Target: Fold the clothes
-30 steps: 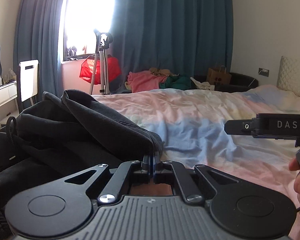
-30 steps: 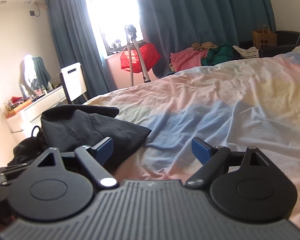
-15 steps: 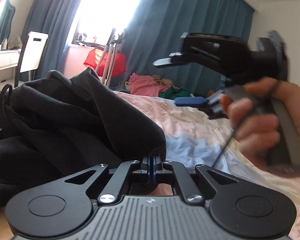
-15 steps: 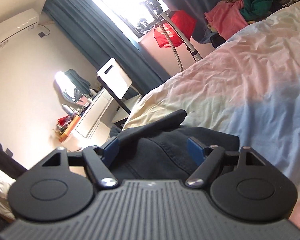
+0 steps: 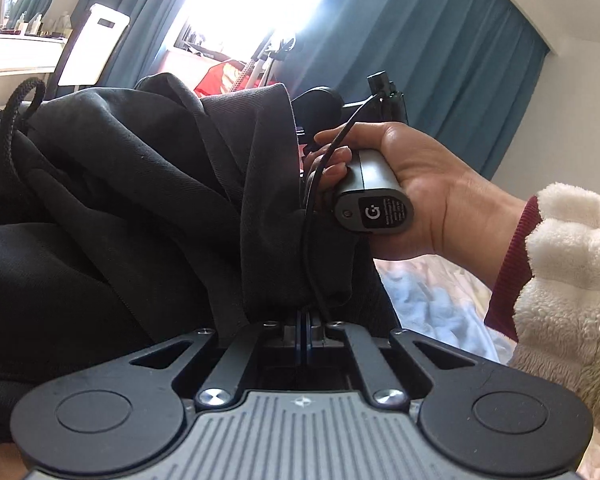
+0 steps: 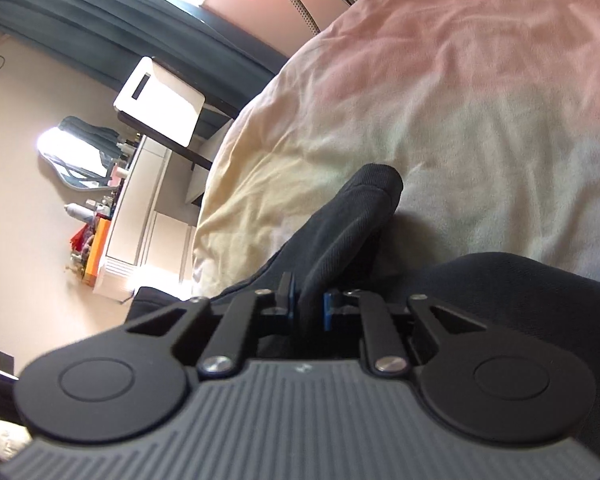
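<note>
We can read just one mark: a white "G"-shaped logo with a small dot beside it, printed on the black oval label [image 5: 381, 213] at the butt end of the grey handle held in the person's right hand [image 5: 416, 184]. Lines of small white print sit next to the logo, too fine for us to make out.
</note>
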`<state>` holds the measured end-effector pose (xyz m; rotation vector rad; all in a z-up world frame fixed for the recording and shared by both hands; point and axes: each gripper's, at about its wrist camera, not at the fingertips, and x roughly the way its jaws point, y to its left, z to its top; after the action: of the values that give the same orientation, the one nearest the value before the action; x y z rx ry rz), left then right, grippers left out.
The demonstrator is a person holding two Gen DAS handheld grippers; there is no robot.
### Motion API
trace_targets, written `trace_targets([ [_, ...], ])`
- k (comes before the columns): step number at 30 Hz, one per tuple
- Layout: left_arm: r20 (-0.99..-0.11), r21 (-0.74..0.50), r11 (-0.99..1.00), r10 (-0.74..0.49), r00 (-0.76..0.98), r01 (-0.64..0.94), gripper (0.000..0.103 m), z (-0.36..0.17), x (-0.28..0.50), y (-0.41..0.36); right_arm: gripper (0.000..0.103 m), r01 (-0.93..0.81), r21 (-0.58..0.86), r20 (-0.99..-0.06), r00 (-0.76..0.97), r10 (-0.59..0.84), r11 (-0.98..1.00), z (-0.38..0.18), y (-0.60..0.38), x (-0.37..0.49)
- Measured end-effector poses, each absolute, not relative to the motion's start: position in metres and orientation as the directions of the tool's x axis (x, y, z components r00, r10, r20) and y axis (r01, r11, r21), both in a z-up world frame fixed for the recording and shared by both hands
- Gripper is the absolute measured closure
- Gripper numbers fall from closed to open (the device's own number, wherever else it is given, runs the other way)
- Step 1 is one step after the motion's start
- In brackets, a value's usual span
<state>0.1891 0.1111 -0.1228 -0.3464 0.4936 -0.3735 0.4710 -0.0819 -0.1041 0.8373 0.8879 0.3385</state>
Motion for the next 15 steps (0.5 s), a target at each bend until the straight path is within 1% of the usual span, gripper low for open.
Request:
trace_targets([
  [1, -0.386, -0.413, 0.871, -0.433, 0.814, 0.268, 0.101, -0.125, 0.191, 0.112, 0.096, 0.056, 0.766, -0.521, 0.639, 0.566, 0.64, -0.099, -0.087, 0.466],
  [5, -0.371, -0.462, 0.83, -0.502, 0.781, 0.313, 0.101, -0.13, 0.199, 0.116, 0.097, 0.005, 0.73, -0.464, 0.738, 0.49, 0.683, -0.066, -0.116, 0.443],
  [7, -0.366, -0.451, 0.828, -0.513, 0.777, 0.334, 0.101, -0.13, 0.197, 0.116, 0.097, 0.006, 0.704, -0.446, 0.782, 0.436, 0.71, -0.045, -0.141, 0.425],
  [11, -0.368, -0.414, 0.832, -0.524, 0.769, 0.369, 0.101, -0.128, 0.191, 0.114, 0.097, 0.015, 0.628, -0.363, 0.89, 0.276, 0.778, 0.0, -0.2, 0.373],
  [15, -0.366, -0.382, 0.837, -0.526, 0.768, 0.391, 0.1, -0.124, 0.183, 0.114, 0.097, 0.062, 0.573, -0.291, 0.947, 0.133, 0.817, 0.035, -0.265, 0.312],
])
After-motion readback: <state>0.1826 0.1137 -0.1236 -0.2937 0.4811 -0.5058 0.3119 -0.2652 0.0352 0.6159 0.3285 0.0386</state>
